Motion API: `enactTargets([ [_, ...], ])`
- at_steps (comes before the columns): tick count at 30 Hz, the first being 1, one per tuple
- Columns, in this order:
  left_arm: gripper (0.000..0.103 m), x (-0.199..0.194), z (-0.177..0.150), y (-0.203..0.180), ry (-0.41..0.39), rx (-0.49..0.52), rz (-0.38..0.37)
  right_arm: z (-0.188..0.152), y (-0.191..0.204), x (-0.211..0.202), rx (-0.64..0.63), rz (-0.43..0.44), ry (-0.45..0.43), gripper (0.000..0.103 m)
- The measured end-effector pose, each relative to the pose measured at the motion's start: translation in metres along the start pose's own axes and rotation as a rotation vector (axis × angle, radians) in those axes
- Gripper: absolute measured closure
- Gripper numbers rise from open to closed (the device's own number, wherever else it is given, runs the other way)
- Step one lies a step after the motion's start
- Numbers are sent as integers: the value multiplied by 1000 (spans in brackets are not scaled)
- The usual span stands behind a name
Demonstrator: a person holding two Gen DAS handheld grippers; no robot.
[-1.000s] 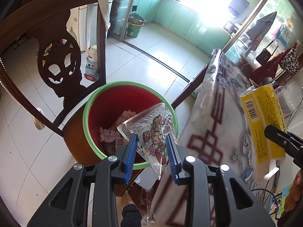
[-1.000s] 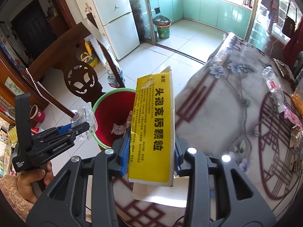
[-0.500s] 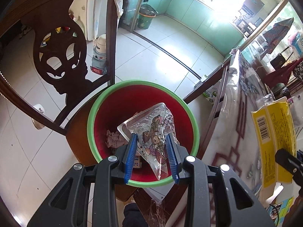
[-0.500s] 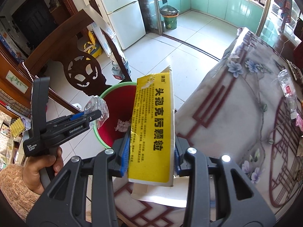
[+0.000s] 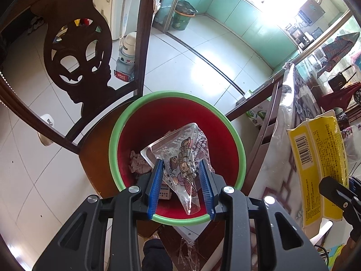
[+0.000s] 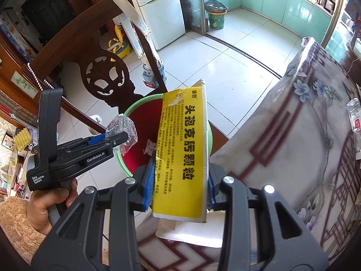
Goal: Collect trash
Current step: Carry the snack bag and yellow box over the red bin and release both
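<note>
A red bin with a green rim [image 5: 176,94] stands on a wooden chair seat, with crumpled paper scraps at its bottom. My left gripper [image 5: 180,161] hangs right over it, pointing steeply down. A clear printed snack wrapper [image 5: 187,144] sits between its blue pads; the jaws are just starting to open and the wrapper still hangs there. In the right wrist view the left gripper [image 6: 119,139] shows at the bin's left rim [image 6: 135,108]. My right gripper [image 6: 181,164] is shut on a yellow medicine box [image 6: 182,149], held upright at the bin's table-side edge; the same box [image 5: 320,158] shows at the right.
A carved dark wooden chair back [image 5: 74,52] rises behind the bin. The table under a clear-covered floral cloth [image 6: 293,135] lies to the right, with a crushed plastic bottle [image 6: 354,117] on it. A hand [image 6: 49,203] holds the left gripper. White tiled floor beyond; a green bin [image 6: 215,15] in the kitchen.
Both grippers moved toward the red bin and lower. The wrapper now hangs fully over the bin's opening, and the yellow box has come up to the bin's rim.
</note>
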State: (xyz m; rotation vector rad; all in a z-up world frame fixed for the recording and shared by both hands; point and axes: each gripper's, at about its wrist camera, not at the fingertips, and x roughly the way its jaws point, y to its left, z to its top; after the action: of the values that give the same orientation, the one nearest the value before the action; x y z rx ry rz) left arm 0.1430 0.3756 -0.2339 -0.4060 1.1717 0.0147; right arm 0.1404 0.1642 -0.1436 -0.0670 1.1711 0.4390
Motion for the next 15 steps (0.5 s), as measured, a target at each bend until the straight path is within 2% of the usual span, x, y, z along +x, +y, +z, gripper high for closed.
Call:
enactTargets([
  [7, 71, 5, 5, 0, 4, 6, -2, 4, 1, 4, 0, -7, 7, 68],
  [10, 61, 5, 7, 1, 5, 2, -6, 4, 2, 5, -1, -10, 7, 68],
  [13, 46, 4, 7, 3, 5, -6, -11, 6, 4, 8, -5, -10, 10, 68],
  [15, 46, 2, 5, 5, 4, -19, -16, 7, 5, 9, -10, -9, 12, 68],
])
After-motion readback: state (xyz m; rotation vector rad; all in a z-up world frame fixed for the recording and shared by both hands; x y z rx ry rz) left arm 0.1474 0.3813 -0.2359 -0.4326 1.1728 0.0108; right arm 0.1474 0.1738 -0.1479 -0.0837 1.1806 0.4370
